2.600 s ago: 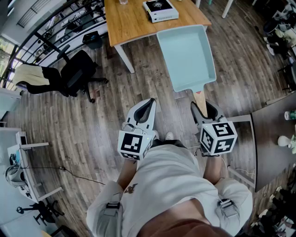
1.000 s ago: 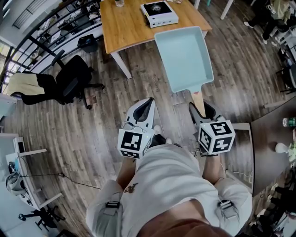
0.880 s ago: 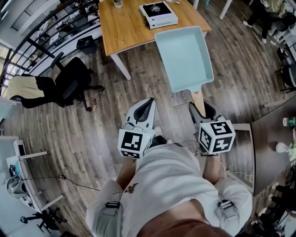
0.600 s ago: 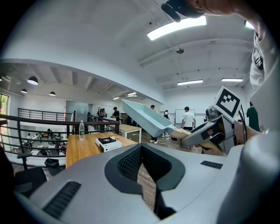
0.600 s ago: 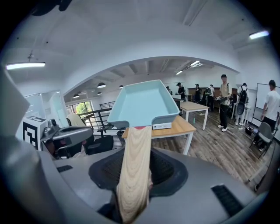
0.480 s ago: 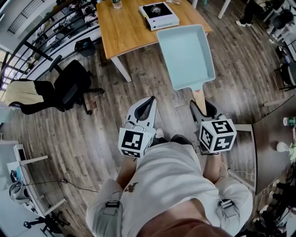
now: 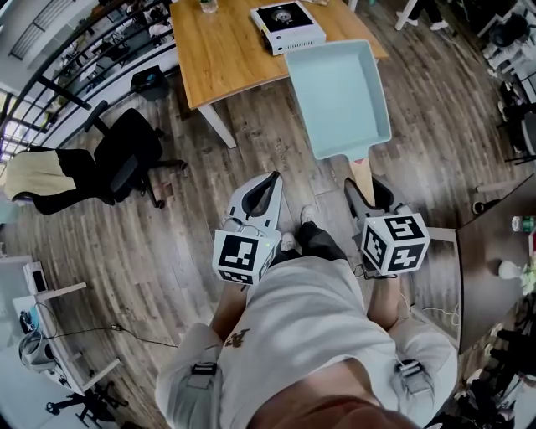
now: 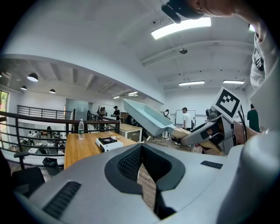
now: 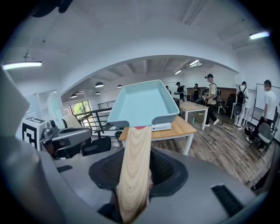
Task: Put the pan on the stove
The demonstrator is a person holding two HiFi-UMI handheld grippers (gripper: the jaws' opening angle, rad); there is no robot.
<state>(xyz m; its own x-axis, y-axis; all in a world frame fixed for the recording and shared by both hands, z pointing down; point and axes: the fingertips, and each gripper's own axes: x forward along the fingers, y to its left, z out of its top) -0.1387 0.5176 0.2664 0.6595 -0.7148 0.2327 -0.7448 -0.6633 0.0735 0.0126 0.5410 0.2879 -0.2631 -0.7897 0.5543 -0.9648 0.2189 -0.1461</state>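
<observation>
The right gripper [image 9: 135, 177] is clenched on the wooden handle [image 9: 134, 162] of the pale blue pan [image 7: 337, 96], holding it in the air above the floor. The pan's far end is beside the tabletop [image 7: 226, 50] that carries the stove [image 7: 286, 25]. The left gripper [image 8: 142, 175] has its jaws together on nothing.

— Where's the head view?
— High overhead, facing steeply down at the floor [image 7: 167, 235]. The gripper views ride low, looking forward along their fingers [image 8: 127, 164].
— Shared?
— The pan [image 7: 339, 92], stove [image 7: 287, 25] and wooden surface [image 7: 222, 50].

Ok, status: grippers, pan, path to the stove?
Right gripper shut on pan handle. Left gripper shut, empty. Pan airborne, short of stove on table. Nothing between.
</observation>
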